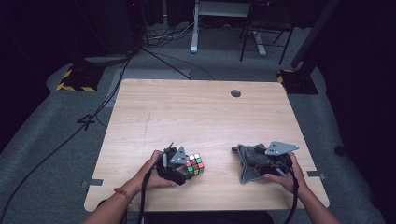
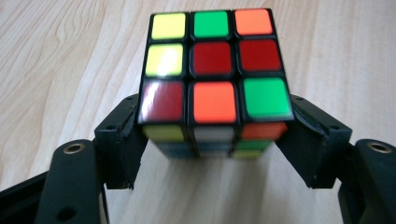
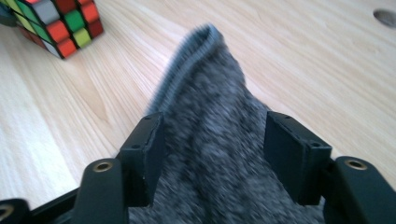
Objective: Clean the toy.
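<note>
Pale wood table filled the scene. Left gripper pinched a puzzle cube near the front edge, though loosely, so it might have slipped. Right gripper stood spread around a grey sock, which could have snagged.

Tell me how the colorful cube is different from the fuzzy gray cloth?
The cube is hard and boxy with bright squares; the cloth is soft, rumpled and plain gray. The cube sits at the left tool; the cloth sits between the right tool's parted jaws. Both rest on the wooden table.
</note>
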Available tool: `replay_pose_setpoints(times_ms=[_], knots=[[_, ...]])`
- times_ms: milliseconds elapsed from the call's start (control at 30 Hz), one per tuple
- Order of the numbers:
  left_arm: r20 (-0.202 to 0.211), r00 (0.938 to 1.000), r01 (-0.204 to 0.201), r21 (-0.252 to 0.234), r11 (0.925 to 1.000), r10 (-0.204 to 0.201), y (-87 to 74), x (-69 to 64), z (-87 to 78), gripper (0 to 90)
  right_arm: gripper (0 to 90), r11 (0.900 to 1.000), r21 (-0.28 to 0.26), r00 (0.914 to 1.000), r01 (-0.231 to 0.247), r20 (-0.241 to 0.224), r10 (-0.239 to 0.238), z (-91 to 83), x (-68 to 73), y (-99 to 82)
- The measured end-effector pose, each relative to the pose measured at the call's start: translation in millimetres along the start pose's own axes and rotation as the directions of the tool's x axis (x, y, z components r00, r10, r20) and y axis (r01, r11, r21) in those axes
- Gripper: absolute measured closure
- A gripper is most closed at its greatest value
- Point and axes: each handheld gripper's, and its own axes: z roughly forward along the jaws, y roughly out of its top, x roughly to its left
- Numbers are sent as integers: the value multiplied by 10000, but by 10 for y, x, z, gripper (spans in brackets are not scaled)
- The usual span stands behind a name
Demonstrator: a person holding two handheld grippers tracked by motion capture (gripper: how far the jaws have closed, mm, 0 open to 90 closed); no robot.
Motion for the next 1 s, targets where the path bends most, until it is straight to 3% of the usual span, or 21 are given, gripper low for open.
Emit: replay_pose_setpoints(times_ms=[167, 333, 400, 667, 800, 933, 967, 1000], knots=[[76, 10000, -23, 184, 9998, 22, -83, -25, -79, 305, 373, 9997, -146, 9996, 203, -213, -206, 15, 103, 71], [330, 9989, -357, 383, 9986, 344, -76, -136, -117, 357, 374, 9993, -71, 9980, 374, -503, -377, 52, 204, 104], [423, 9988, -276, 475, 9985, 256, -64, -192, -112, 375, 368, 9993, 18, 9975, 386, -585, -385, 82, 230, 107], [1074, 9930, -568, 707, 9959, 490, -18, -335, -8, 348, 363, 9976, 148, 9922, 678, -1059, -659, 232, 367, 155], [956, 9952, -275, 804, 9964, 198, -47, -264, 9, 260, 362, 9954, 243, 9865, 922, -1377, -880, 318, 460, 182], [804, 9967, 106, 401, 9991, -138, -58, -116, 24, 211, 372, 9927, 269, 9794, 1175, -1686, -1113, 425, 546, 238], [756, 9971, -10, 449, 9990, -24, -43, -92, 32, 147, 373, 9913, 290, 9772, 1283, -1745, -1214, 457, 572, 256], [781, 9968, -187, 416, 9990, 154, -28, -76, 42, 156, 374, 9897, 333, 9751, 1392, -1787, -1312, 490, 599, 276]])
